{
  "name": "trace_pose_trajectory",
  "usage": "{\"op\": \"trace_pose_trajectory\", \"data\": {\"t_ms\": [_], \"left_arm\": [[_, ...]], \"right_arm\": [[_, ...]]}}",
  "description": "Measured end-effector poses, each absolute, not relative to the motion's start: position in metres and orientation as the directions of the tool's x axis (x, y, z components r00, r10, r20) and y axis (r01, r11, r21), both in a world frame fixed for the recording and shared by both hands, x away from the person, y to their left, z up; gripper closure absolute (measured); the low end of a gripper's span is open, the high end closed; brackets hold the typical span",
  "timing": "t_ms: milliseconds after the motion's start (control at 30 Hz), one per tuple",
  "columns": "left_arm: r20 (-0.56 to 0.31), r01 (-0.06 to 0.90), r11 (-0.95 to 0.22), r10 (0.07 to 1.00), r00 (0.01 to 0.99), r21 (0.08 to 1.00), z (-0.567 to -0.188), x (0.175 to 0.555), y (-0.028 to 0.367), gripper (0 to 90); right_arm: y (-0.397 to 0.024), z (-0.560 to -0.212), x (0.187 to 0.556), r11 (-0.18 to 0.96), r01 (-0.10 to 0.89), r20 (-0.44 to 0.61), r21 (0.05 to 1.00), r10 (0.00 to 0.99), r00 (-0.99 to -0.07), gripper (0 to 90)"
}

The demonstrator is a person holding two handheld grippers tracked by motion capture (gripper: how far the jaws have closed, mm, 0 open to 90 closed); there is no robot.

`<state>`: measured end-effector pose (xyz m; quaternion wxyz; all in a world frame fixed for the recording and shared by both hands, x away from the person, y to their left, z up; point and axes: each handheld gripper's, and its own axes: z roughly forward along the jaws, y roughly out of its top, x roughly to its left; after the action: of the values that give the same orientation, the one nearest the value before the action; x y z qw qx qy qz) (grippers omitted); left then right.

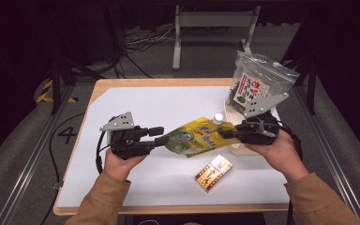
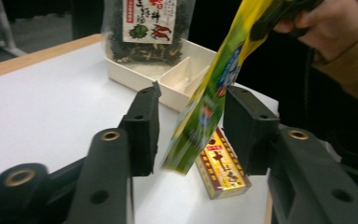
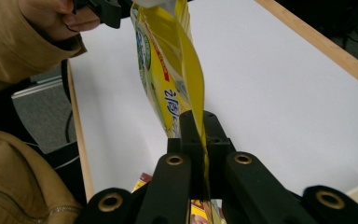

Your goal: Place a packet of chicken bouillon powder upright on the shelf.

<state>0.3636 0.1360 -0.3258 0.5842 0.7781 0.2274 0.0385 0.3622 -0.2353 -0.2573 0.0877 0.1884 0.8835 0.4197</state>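
Note:
A yellow-and-green pouch [image 1: 194, 137] hangs over the white mat between my two grippers, and a white cap [image 1: 219, 118] shows near its right end. My right gripper [image 1: 225, 132] is shut on the pouch's right end; in the right gripper view the jaws [image 3: 198, 121] pinch the yellow film [image 3: 168, 70]. My left gripper [image 1: 159, 136] is at the pouch's left end. In the left gripper view the pouch's lower corner [image 2: 209, 93] hangs between the parted jaws of that gripper [image 2: 191, 126], with a gap to each pad, so it is open.
A white divided tray [image 2: 140, 79] stands at the table's right side with a clear bag of dark dried food [image 1: 258, 79] upright in it. A small red-and-gold box [image 1: 213, 172] lies on the white mat [image 1: 145, 103] below the pouch. Wooden table edges border the mat.

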Motion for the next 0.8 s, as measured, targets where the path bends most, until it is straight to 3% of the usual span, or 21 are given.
{"op": "trace_pose_trajectory", "data": {"t_ms": [333, 800], "left_arm": [[-0.147, 0.3, -0.249, 0.489, 0.86, 0.921, -0.326, 0.367, 0.14, 39.5], [-0.145, 0.333, -0.279, 0.53, 0.835, 0.901, -0.332, 0.378, 0.145, 34.1]], "right_arm": [[-0.248, -0.232, 0.363, 0.618, 0.282, -0.051, 0.734, 0.463, -0.885, 90.0], [-0.27, -0.2, 0.369, 0.657, 0.347, -0.1, 0.669, 0.542, -0.834, 90.0]]}}
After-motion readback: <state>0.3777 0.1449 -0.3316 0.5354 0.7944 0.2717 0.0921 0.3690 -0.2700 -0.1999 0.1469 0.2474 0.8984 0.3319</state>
